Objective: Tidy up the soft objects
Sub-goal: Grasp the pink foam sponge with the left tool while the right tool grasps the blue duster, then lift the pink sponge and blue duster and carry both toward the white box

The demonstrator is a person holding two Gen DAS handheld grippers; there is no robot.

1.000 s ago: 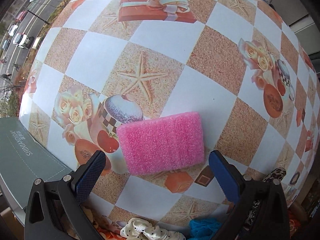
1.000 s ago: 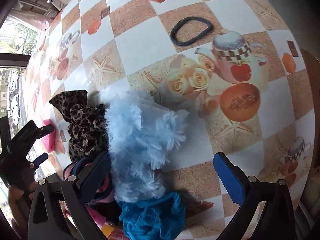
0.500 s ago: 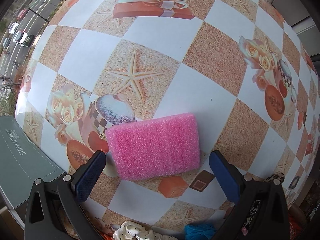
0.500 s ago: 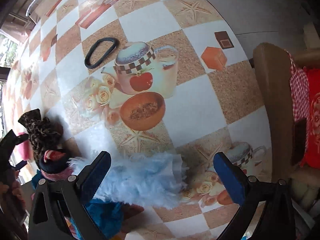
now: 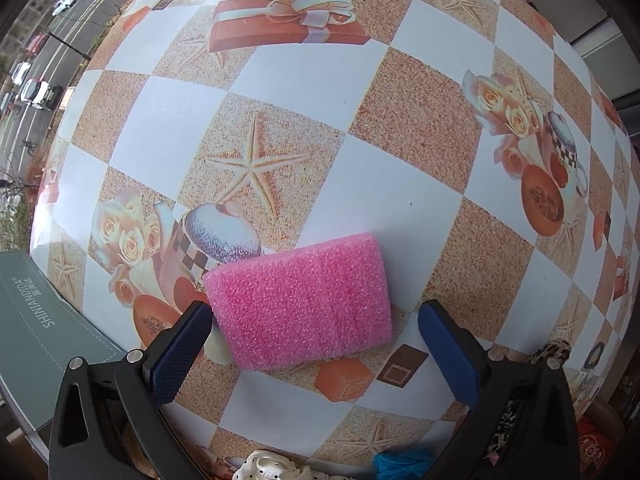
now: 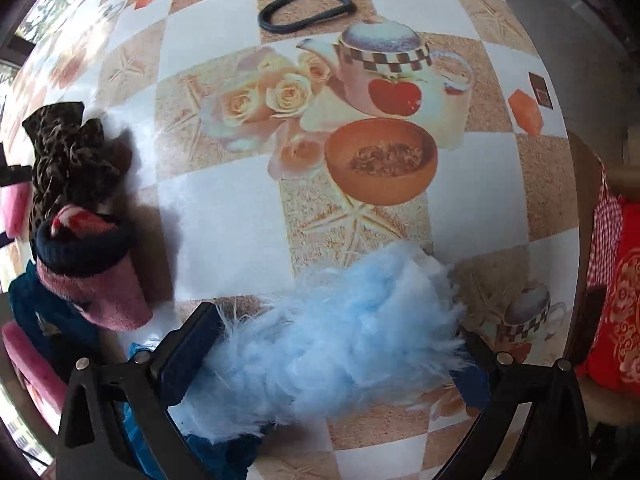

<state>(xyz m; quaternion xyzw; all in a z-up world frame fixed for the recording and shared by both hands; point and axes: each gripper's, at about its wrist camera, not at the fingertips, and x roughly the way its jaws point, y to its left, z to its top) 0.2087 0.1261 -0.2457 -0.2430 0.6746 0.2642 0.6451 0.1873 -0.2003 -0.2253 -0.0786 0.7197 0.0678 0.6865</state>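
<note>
A pink foam sponge [image 5: 304, 300] lies flat on the patterned tablecloth [image 5: 400, 92]. My left gripper [image 5: 316, 344] is open, its blue pads either side of the sponge's near edge without pinching it. In the right wrist view a fluffy light-blue piece [image 6: 332, 340] fills the gap of my right gripper [image 6: 336, 356]. That gripper is open, and fluff brushes both pads and partly hides the right one. A leopard-print scrunchie [image 6: 68, 152], a pink and navy knit cuff [image 6: 88, 268] and dark blue fabric [image 6: 224, 448] are piled at the left.
A black hair band [image 6: 308, 8] lies at the far side of the table. A grey box [image 5: 40, 328] sits at the left table edge. A white dotted scrunchie [image 5: 272, 468] and a blue one [image 5: 400, 460] lie near me. A chair with a red cushion [image 6: 616, 312] stands to the right.
The left gripper has crept forward, so the sponge sits closer between its pads. The right gripper swung right, then back; the blue fluff now lies away from the pile, between its fingers.
</note>
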